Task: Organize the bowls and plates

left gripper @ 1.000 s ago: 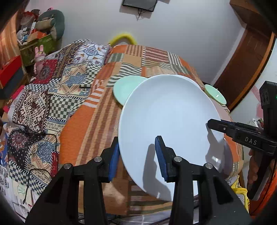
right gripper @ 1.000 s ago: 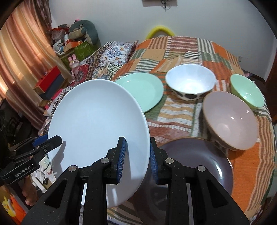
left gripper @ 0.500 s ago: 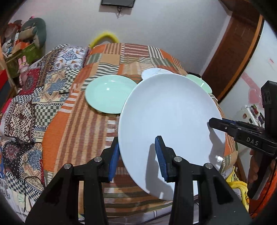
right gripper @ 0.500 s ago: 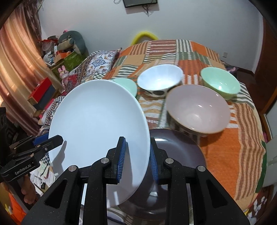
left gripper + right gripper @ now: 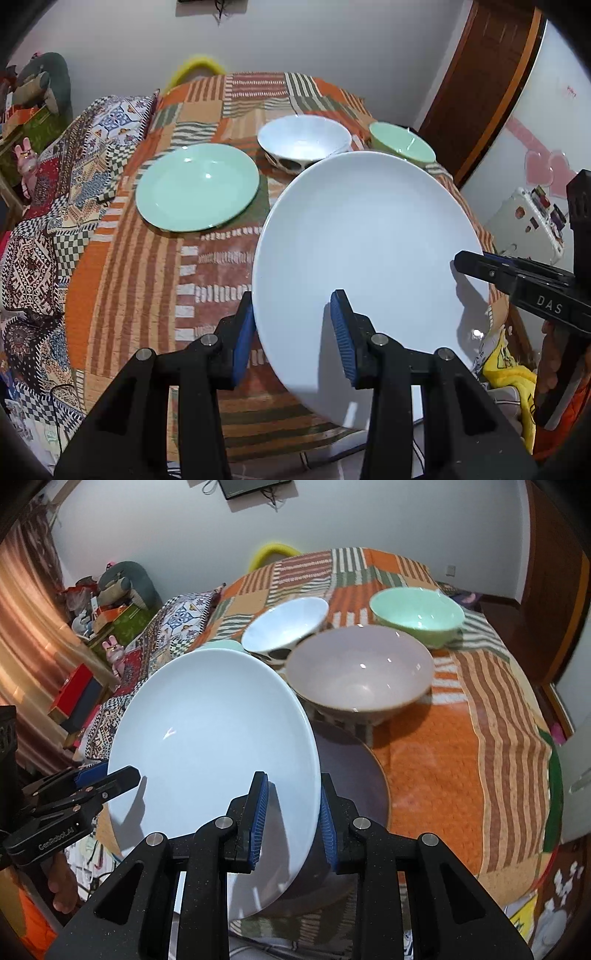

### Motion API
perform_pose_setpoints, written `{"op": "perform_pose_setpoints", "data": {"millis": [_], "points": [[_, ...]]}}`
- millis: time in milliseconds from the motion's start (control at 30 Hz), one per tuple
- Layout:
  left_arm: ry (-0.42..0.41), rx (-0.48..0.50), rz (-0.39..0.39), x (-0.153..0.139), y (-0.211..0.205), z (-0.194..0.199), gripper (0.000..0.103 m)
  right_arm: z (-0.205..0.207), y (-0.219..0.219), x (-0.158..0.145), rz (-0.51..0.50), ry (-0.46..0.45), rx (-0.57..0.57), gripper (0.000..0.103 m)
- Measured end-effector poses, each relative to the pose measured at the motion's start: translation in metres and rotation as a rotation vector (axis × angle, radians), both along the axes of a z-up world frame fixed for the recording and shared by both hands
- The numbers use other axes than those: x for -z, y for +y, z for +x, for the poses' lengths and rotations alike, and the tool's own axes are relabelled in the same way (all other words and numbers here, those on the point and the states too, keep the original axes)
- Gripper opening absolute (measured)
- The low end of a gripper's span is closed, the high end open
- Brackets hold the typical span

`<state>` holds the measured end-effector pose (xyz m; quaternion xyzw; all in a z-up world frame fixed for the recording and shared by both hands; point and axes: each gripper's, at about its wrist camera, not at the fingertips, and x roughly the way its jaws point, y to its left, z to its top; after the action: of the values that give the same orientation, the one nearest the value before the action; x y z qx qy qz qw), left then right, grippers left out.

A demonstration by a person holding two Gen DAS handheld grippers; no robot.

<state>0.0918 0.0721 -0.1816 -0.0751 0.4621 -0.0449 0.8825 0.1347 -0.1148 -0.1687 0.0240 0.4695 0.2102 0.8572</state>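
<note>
A large white plate (image 5: pixel 362 251) hangs tilted above the near part of the table, held at two opposite rims. My left gripper (image 5: pixel 291 332) is shut on its near left rim, and my right gripper (image 5: pixel 291 812) is shut on its right rim. Under the white plate (image 5: pixel 214 738) lies a dark purple plate (image 5: pixel 354 771). A mauve bowl (image 5: pixel 358 672) stands just behind it. Farther back stand a white bowl (image 5: pixel 303 142) and a green bowl (image 5: pixel 400 146). A mint green plate (image 5: pixel 197 192) lies at the left.
The round table (image 5: pixel 129 277) wears an orange patchwork cloth. A patterned blanket (image 5: pixel 37 221) covers furniture at the left, with boxes and toys behind. A brown door (image 5: pixel 480 92) stands at the right. A person's hand (image 5: pixel 554 354) holds the right gripper.
Both grippers have carried the white plate to the right over the table and rolled it a little. The mint plate and the bowls have slid leftward in both views.
</note>
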Motion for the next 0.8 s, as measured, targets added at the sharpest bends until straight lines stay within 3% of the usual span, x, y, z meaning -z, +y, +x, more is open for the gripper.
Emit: {"op": "perform_pose_setpoints", "data": {"millis": [300,800], "points": [[0.081,0.043,0.011,0.024,-0.02,0.007,0.04,-0.006,-0.017,0.01,0.001,0.017,0.032,0.025],[0.12,0.082,0.038,0.039,-0.032,0.019,0.04,-0.004,-0.029,0.029,-0.015,0.073,0.07,0.025]]}}
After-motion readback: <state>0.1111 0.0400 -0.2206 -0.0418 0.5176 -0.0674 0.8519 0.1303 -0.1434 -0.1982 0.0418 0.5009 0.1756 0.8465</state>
